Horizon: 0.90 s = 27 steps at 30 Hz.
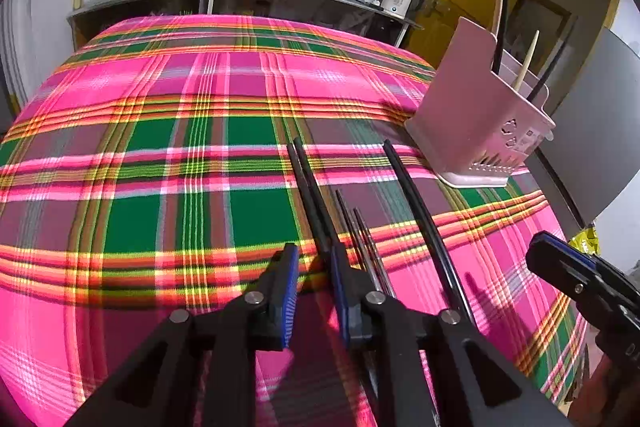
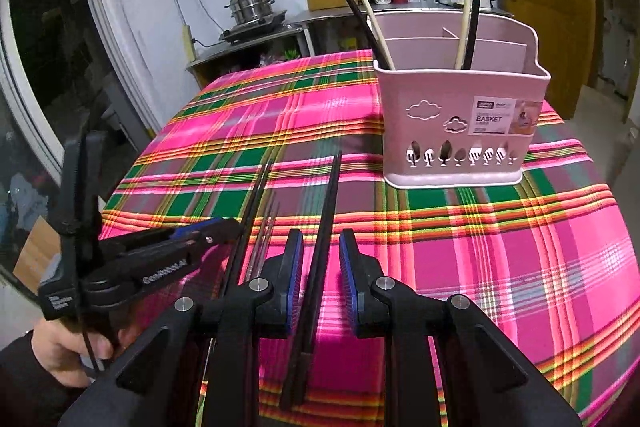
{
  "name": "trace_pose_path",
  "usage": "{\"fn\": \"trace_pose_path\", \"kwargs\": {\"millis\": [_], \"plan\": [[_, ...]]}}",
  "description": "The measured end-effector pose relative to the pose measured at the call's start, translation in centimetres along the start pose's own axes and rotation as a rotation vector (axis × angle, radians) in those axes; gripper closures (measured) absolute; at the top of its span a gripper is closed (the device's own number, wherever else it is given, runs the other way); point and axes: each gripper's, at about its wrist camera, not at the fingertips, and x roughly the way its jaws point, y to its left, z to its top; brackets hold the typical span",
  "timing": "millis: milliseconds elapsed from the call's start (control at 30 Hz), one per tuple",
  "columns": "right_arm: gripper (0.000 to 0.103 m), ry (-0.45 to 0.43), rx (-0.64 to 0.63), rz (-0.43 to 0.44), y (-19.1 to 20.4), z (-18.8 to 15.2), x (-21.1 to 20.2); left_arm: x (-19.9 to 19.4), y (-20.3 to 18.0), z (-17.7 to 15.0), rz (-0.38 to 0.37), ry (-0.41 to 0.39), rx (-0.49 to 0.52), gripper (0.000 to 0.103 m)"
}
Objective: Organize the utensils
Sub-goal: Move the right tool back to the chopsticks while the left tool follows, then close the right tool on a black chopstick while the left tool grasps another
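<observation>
Your left gripper (image 1: pixel 314 291) and right gripper (image 2: pixel 320 283) both stand apart, unclamped; centre each over its black chopsticks (image 2: pixel 326 227) near the table's (image 2: pixel 520 267) front edge before squeezing.

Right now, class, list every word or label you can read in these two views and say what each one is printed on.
"BASKET": on the sticker on the pink utensil holder.
Small print above and beside that word on the sticker: too small to read.
White lettering on the left claw's black body: blurred, not readable for certain.
White label lower on its handle: too blurred to read.
Left wrist view: nothing readable.
</observation>
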Motion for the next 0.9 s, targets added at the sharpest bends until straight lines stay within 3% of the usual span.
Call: {"fn": "trace_pose_path", "kwargs": {"millis": [467,567,667,900], "plan": [[0.084,-0.005,0.030,-0.002,-1.1,-0.4,-0.6,0.4,-1.2,0.0,0.100,-0.019,0.061,0.085],[0.084,-0.006,0.033,-0.002,-1.1,-0.5,-0.8,0.4,-1.2,0.1,0.123,-0.016,0.079,0.093],[0.084,-0.004,0.034,0.004,-1.0,-0.5,-0.7,0.1,-0.3,0.1,0.105,-0.006,0.066,0.094],[0.084,0.004,-0.004,0.043,0.9,0.3,0.4,-2.2,4.1,-0.6,0.151,-0.011,0.011,0.095]]}}
